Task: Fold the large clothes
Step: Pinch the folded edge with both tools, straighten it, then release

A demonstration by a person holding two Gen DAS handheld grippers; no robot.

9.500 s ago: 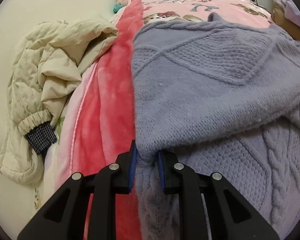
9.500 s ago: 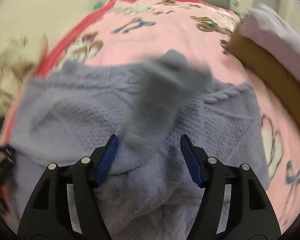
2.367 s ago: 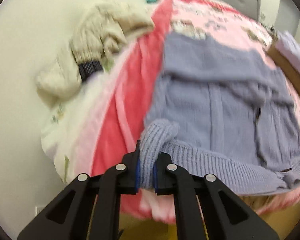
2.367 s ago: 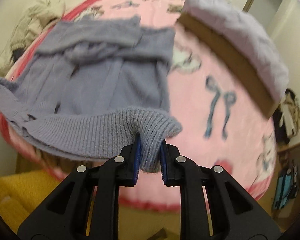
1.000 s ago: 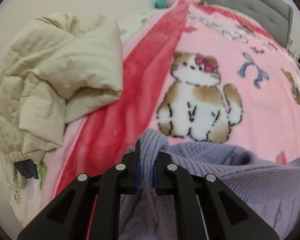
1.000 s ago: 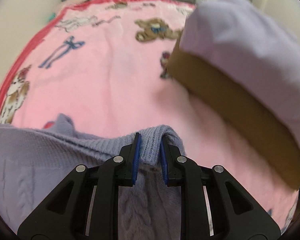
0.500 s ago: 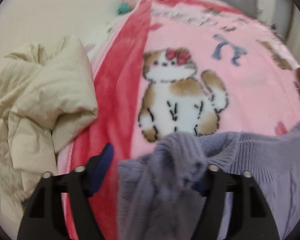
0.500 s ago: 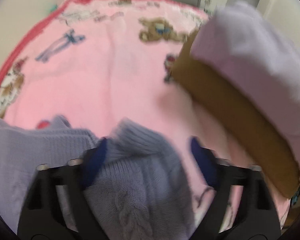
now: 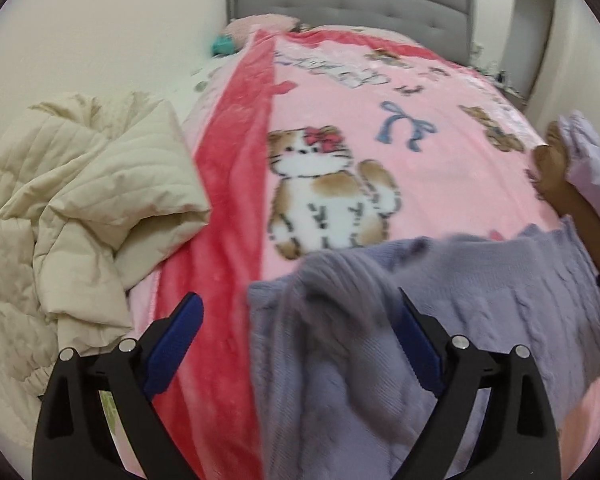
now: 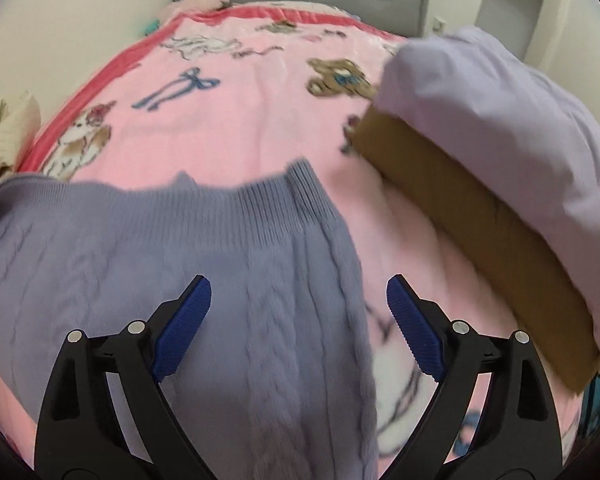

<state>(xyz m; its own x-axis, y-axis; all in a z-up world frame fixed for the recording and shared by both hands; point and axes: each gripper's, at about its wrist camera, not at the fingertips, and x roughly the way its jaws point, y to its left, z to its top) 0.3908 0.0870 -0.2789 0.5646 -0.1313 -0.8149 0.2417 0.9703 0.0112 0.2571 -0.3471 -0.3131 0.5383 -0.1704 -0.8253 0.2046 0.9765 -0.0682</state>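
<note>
A lavender cable-knit sweater (image 9: 440, 320) lies folded over on the pink cartoon blanket (image 9: 440, 168), its ribbed hem (image 10: 260, 196) at the far edge. My left gripper (image 9: 300, 320) is open and empty above the sweater's left corner. My right gripper (image 10: 298, 308) is open and empty above the sweater's right part (image 10: 284, 320). The sweater's near part is hidden below both views.
A cream quilted jacket (image 9: 80, 216) is heaped at the bed's left edge by the wall. A brown cushion (image 10: 480, 232) with a lilac pillow (image 10: 500, 112) on top lies on the right. A grey headboard (image 9: 348, 4) stands at the far end.
Both grippers have opened and let go of the sweater's hem, which now lies on the bed. Both have drawn back a little.
</note>
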